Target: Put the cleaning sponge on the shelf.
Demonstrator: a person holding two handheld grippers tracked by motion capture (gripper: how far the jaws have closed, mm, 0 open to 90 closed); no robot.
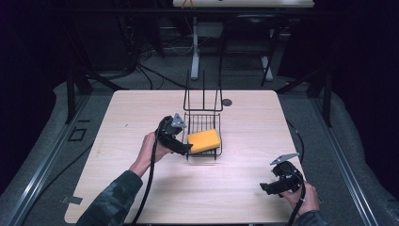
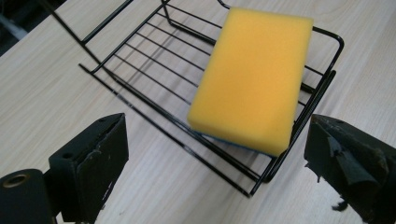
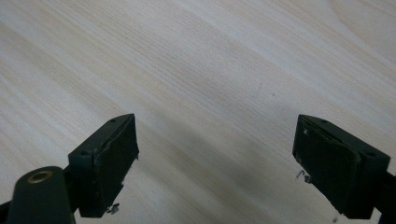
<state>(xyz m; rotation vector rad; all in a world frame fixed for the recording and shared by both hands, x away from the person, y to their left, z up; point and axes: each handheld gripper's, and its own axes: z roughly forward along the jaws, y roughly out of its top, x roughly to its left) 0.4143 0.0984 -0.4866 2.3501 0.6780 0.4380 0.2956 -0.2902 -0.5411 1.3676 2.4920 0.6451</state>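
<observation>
Our left gripper (image 2: 215, 154) hangs released, jaws wide, the yellow sponge (image 2: 254, 77) lying just ahead in the wire rack (image 2: 140, 56). Looks like we're reaching for it; next, straddle and squeeze. Right gripper (image 3: 215, 158), likewise released, idles over bare table (image 3: 196, 60).

A pale wooden table (image 1: 141, 117) stands on a grey floor (image 1: 56, 141). A small dark disc (image 1: 227, 102) lies on it. Behind it stands a white-legged table (image 1: 195, 47).
</observation>
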